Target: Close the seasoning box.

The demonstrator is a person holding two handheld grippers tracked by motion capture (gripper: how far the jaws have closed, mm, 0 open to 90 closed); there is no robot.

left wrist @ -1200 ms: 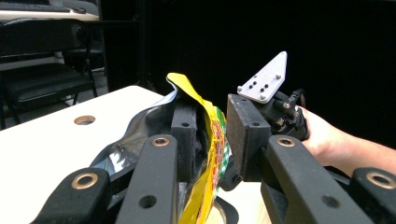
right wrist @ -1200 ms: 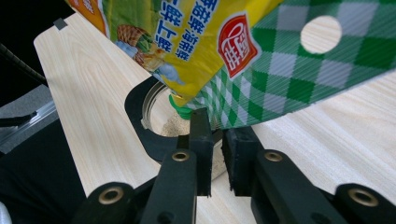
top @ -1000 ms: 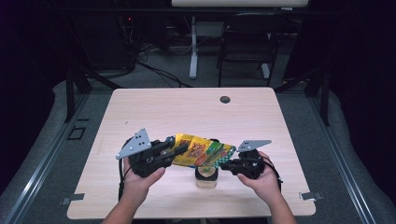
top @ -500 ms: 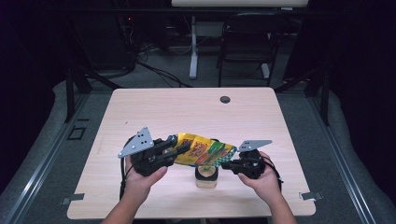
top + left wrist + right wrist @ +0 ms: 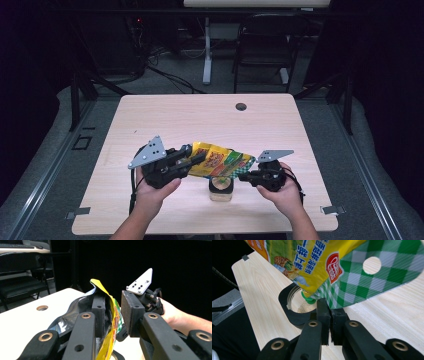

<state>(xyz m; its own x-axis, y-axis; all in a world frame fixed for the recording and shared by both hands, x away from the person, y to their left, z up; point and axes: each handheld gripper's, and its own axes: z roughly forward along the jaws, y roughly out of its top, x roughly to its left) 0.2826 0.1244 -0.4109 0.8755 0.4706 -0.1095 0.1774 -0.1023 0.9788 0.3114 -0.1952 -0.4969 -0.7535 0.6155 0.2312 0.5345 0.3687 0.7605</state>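
A yellow snack bag [image 5: 220,161] with a green checked end hangs tilted between both grippers, above a small jar [image 5: 220,189] near the table's front edge. My right gripper [image 5: 245,176] is shut on the checked corner [image 5: 367,282], just above the jar's black ring [image 5: 287,302]; pale grains show inside the jar. My left gripper [image 5: 192,157] stands open at the bag's other end. In the left gripper view one jaw sits against the silvery inner side of the bag [image 5: 100,286] and the other jaw stands apart from it.
The light wooden table [image 5: 200,120] has a round cable hole [image 5: 241,106] near its far edge. A folding chair [image 5: 265,45] and a desk leg stand beyond the table on the dark floor.
My left gripper has shifted slightly to the right with its end of the bag. The right gripper and the jar have stayed put.
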